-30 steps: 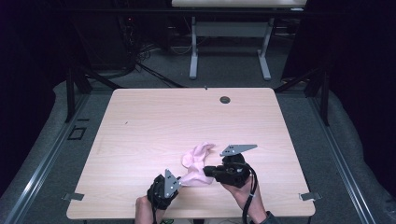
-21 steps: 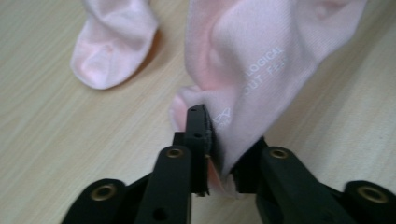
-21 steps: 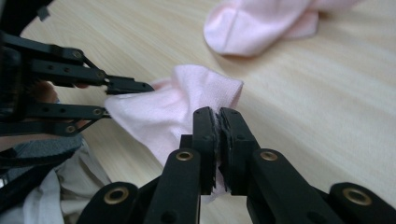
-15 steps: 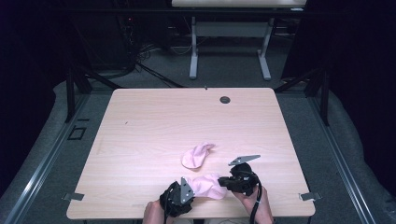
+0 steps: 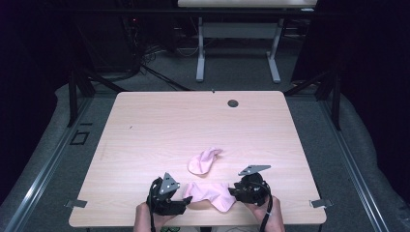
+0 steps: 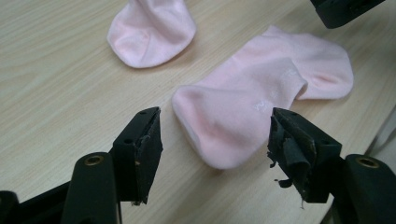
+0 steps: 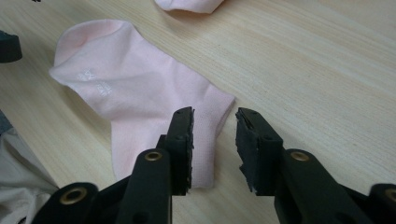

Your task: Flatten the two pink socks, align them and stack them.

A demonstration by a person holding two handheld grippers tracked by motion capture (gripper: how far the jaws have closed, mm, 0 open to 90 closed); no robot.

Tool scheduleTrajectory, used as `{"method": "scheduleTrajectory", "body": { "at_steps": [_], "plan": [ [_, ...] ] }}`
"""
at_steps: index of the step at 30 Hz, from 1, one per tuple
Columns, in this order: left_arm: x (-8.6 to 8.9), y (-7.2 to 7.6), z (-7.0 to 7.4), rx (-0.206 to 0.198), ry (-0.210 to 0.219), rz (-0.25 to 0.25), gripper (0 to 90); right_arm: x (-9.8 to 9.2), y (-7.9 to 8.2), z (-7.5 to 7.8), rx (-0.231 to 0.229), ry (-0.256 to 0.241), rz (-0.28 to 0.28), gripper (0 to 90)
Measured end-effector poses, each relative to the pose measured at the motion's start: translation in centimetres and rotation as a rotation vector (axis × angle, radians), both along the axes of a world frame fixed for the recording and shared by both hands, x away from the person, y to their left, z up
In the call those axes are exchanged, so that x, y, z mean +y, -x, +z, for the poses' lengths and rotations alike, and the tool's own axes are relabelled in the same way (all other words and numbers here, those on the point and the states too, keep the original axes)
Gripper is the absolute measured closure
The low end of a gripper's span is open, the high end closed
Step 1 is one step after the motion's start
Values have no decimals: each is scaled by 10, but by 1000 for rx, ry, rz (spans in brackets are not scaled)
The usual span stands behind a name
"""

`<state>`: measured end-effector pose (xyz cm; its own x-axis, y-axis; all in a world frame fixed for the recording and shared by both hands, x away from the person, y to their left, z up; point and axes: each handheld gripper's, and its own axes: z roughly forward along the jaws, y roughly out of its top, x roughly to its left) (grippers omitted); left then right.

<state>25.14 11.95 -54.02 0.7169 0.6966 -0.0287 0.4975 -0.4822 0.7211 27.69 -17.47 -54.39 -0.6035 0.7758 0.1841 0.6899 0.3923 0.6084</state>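
Pale wood-grain table [image 5: 145, 145] with dark grommet [image 5: 233, 103] near far edge; grey carpeted floor [image 5: 232, 72]; white-legged desk [image 5: 237, 43] beyond; black curtains [image 5: 367, 72] at sides; cables [image 5: 140, 58] behind.

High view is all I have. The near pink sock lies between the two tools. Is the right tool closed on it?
Observer: No. The right tool is open, its jaws apart above the near sock's straight end.
Operator: And the left tool?
Observer: The left tool is wide open, with the sock's rounded end between its jaws.
Operator: Is there any print on it?
Observer: Yes, a small white mark near the middle.
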Motion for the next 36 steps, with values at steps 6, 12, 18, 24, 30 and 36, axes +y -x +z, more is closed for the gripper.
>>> {"method": "scheduleTrajectory", "body": {
  "at_steps": [6,12,18,24,30,36],
  "plan": [
    [-1,-11,-2,49,-23,33,405,12,7,-3,-19,41,1,558],
    [-8,-31,-19,149,-50,44,509,14,7,-8,-8,84,2,595],
    [-16,-28,-25,152,-95,15,667,18,7,-14,-8,88,11,699],
    [-19,-24,-26,127,-99,6,859,21,8,-20,-13,93,19,841],
    [-15,-15,-27,118,-88,11,874,19,6,-20,-19,101,50,861],
    [-10,-2,-29,118,-55,27,878,17,-2,-20,-27,105,66,861]
  ]
}}
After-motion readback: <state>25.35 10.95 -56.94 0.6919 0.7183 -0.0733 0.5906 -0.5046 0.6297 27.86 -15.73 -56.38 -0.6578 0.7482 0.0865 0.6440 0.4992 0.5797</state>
